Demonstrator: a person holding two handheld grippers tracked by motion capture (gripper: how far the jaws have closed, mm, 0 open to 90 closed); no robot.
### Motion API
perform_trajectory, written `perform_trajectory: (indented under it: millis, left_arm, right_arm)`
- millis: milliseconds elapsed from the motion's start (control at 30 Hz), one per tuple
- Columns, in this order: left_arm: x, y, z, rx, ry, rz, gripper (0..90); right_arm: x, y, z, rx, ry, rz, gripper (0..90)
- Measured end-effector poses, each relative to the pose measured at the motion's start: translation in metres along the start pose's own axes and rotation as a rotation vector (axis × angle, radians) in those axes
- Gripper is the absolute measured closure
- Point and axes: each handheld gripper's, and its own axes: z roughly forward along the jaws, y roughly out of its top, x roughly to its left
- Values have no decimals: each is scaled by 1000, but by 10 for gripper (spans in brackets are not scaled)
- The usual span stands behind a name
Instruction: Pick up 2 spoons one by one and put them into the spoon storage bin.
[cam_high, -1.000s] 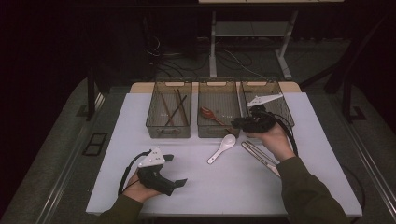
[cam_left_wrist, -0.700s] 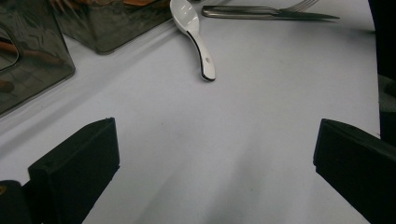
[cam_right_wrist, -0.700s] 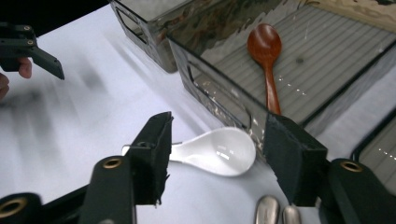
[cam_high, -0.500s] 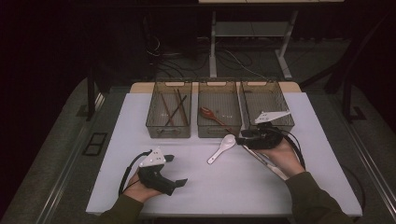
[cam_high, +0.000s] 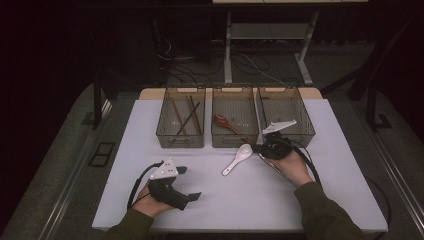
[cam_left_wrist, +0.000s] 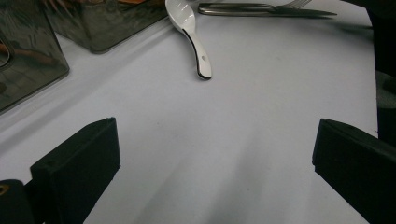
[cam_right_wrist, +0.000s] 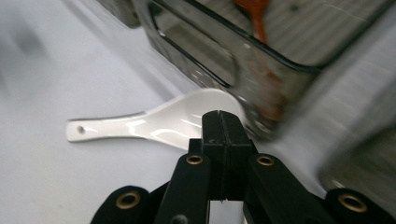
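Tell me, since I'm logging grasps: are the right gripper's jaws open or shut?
Shut. In the right gripper view the right gripper has its jaws pressed together, nothing between them, tips over the white spoon.

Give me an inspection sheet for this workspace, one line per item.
Surface: white table, flat, no spills seen.
Job's things: white spoon lying on the table in front of the middle bin, bowl toward the bins.
Clutter: metal cutlery on the table; red spoon in the middle bin; chopsticks in the left bin; right bin.
Grippers: right gripper shut, tip at the spoon's bowl; left gripper open, held apart.
Cables: one trails from each gripper.
Surroundings: dark floor, table frame behind.
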Motion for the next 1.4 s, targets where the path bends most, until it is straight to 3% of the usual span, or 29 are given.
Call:
perform_trajectory:
  millis: [467,733,933,1067,1400]
  left_arm:
    - [0,0,-2,-6,-4,5,2]
    - [-1,0,0,-3,-4,2,2]
    - [-1,1,0,-3,-1,4,2]
    - [-1,0,0,-2,-4,3,2]
    - [-1,0,0,-4,-6,2,2]
  right_arm:
    - [39,27,36,38,33,-119,895]
    - [47,9,22,104,88,-149,895]
    - [61,0,31,165,125,-177,896]
    - [62,3,36,134,150,-166,896]
    - [63,13,50,87,148,-156,896]
